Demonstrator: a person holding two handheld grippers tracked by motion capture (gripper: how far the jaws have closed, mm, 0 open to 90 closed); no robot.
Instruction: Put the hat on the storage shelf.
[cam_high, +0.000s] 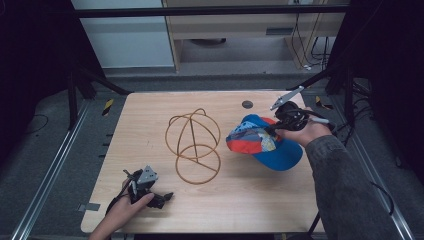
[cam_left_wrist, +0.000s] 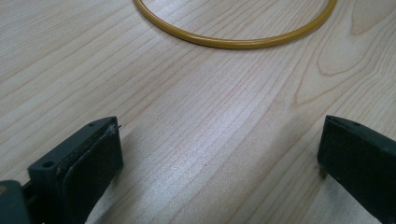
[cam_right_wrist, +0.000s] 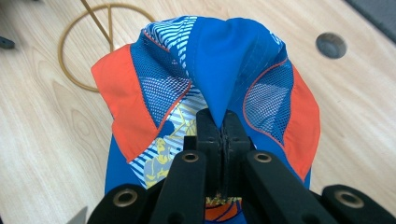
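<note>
Blue fabric makes up most of the cap (cam_high: 265, 142), which is broken by orange panels, patches of fine blue mesh and a striped white-and-blue print with a yellow figure. Its crown is soft and is drawn up into a pointed fold where it is pinched. The cap is seen over the right part of the desk (cam_high: 150, 210), towards the far right corner, with its blue brim drooping towards the near side.

The right gripper (cam_right_wrist: 223, 128) is clamped on that fold of blue cloth, its two black jaws pressed flat together with only the fabric between them. In the high view it is held by a hand in a grey sleeve.

A wire stand (cam_high: 194, 145) of thin, smooth, mustard-yellow rod is set at the middle of the desk: a flat ring lies on the wood, and curved hoops rise from it into a dome-like frame.

The left gripper (cam_left_wrist: 219, 154) is held just above the near left corner, its jaws spread wide apart with nothing between them, and the stand's ring lies ahead of it.

Pale wood with a wavy grain forms the desk top, and a small dark round hole (cam_high: 247, 104) is set near its far edge.
</note>
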